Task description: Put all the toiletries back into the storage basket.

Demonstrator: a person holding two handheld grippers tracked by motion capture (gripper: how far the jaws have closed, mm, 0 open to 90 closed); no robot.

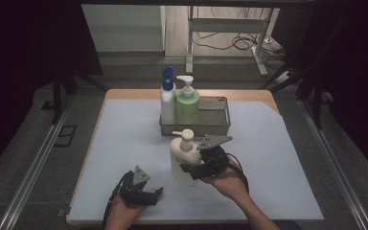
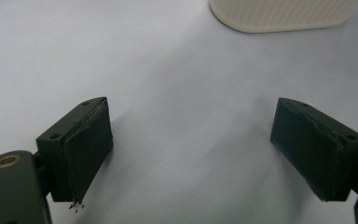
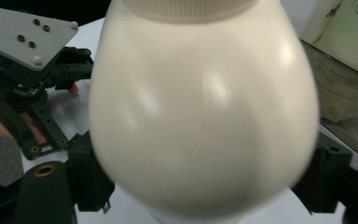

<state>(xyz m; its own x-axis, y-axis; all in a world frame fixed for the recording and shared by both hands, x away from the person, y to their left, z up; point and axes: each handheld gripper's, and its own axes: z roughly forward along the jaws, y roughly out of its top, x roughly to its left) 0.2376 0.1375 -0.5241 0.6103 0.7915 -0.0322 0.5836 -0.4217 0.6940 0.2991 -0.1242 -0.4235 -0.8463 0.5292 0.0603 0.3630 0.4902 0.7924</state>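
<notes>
Plain cream pump bottle, unlabelled, between right gripper pads.

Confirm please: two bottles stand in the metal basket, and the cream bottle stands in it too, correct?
Not quite. The cream bottle stands on the table in front of the basket, as the high view shows. The blue-capped bottle and green bottle do stand in it.

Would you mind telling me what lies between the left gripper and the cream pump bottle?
Nothing: in the left gripper view, bare pale table cover runs from the open left gripper to the cream pump bottle.
</notes>
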